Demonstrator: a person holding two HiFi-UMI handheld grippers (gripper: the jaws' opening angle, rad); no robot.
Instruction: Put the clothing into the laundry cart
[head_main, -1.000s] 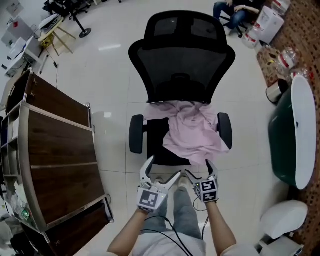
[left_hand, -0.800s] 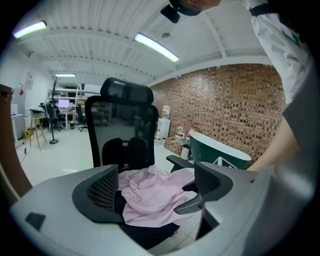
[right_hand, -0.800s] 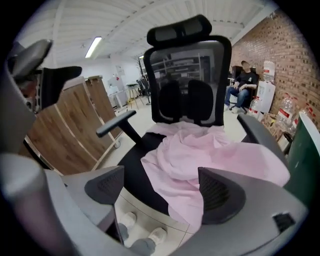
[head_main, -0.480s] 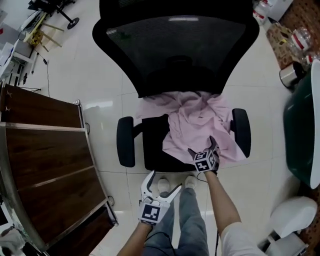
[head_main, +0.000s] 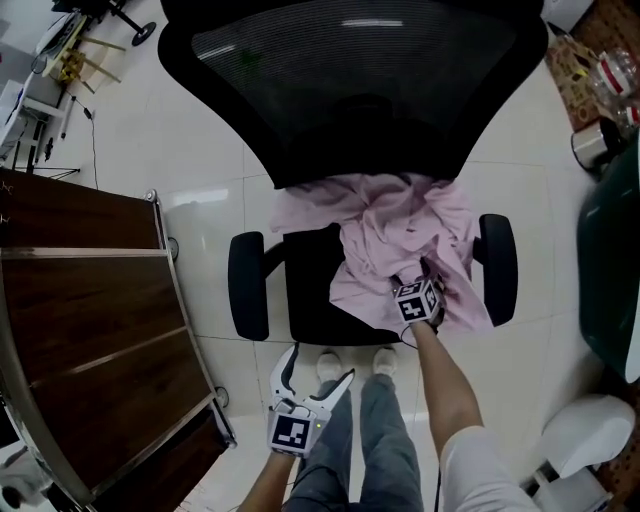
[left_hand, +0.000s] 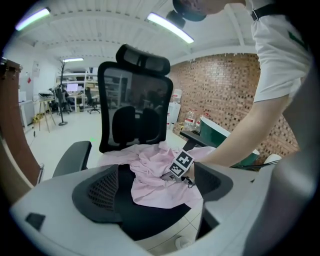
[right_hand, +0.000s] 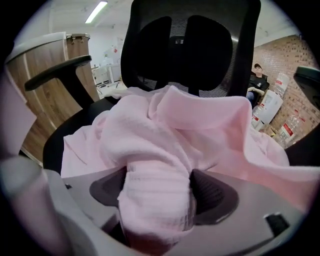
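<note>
Pink shirt (right_hand: 210, 125) bunches between the just-closing jaws of the right tool (right_hand: 157, 192).

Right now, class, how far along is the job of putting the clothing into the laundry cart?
Done: nothing; the pink garment lies on the office chair. In hand: the right gripper, its jaws just closing, pinches a fold of it. Left: lifting it off and getting it into the laundry cart; the left gripper hangs open and empty.

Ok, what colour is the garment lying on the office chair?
Pale pink, no pattern visible. The garment shows best in the right gripper view.
</note>
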